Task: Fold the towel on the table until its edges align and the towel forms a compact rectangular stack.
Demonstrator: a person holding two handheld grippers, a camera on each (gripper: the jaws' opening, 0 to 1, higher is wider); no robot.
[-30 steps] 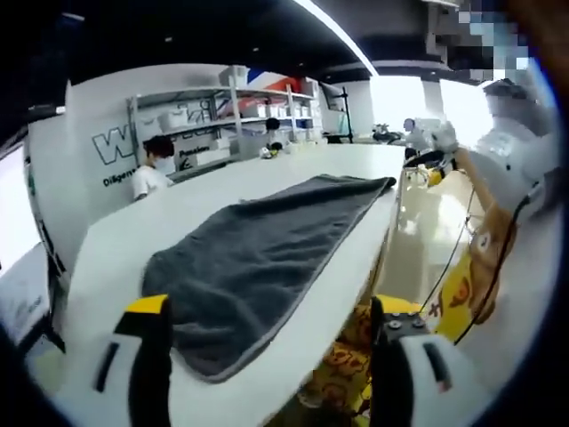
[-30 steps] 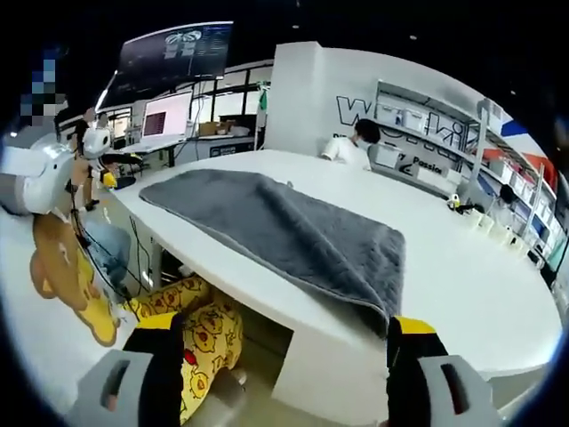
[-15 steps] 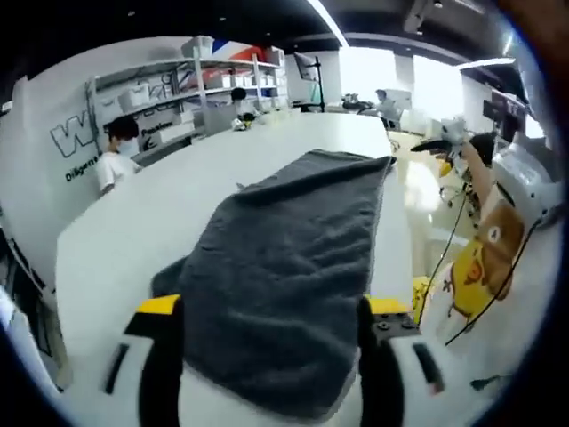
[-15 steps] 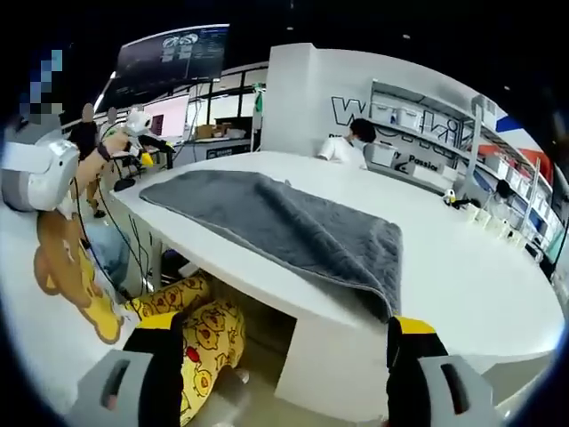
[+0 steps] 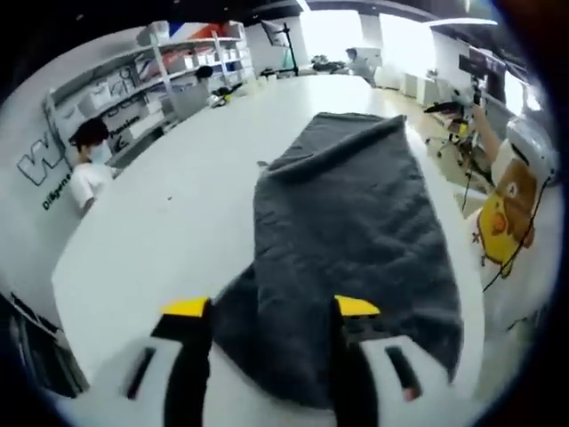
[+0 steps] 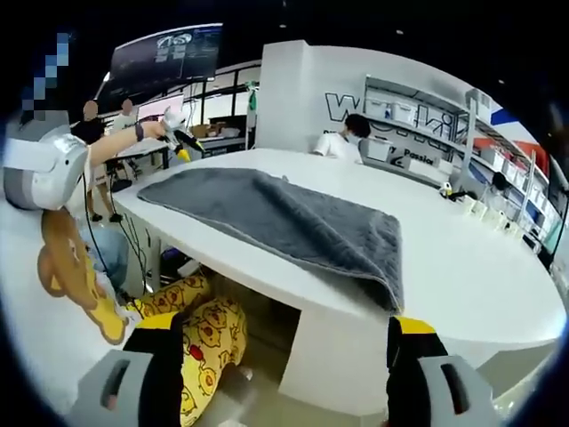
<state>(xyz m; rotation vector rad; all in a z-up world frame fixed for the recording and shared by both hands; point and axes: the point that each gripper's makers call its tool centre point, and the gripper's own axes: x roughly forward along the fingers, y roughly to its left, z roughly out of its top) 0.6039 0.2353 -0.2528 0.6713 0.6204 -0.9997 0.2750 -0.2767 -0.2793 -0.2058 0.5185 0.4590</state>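
Across a wide white table [image 5: 178, 205] lies a dark grey towel [image 5: 356, 213], spread out long and mostly flat, with its near end bunched into a soft fold. Seen from my left gripper view, my left gripper [image 5: 271, 311] hovers just above that near end, its two yellow-tipped jaws spread apart with nothing between them but the towel's rumpled edge below; whether the tips touch the cloth I cannot tell. From there the towel runs away from me along the table's right-hand edge, narrowing toward its far end. Seen from my right gripper view, my right gripper [image 6: 289, 329] sits low and off the table's side, its jaws also spread wide and holding nothing, and the towel [image 6: 284, 222] lies above and beyond it, one corner drooping a little over the table [image 6: 462, 276] edge close to the right jaw. My left gripper [image 6: 182, 135] also shows far off in that view, held out over the towel's other end on an outstretched arm. Behind the table a seated person [image 6: 342, 142] in white faces a wall of shelves [image 6: 427, 120], and yellow cartoon-print trousers [image 6: 204, 334] show below the tabletop.
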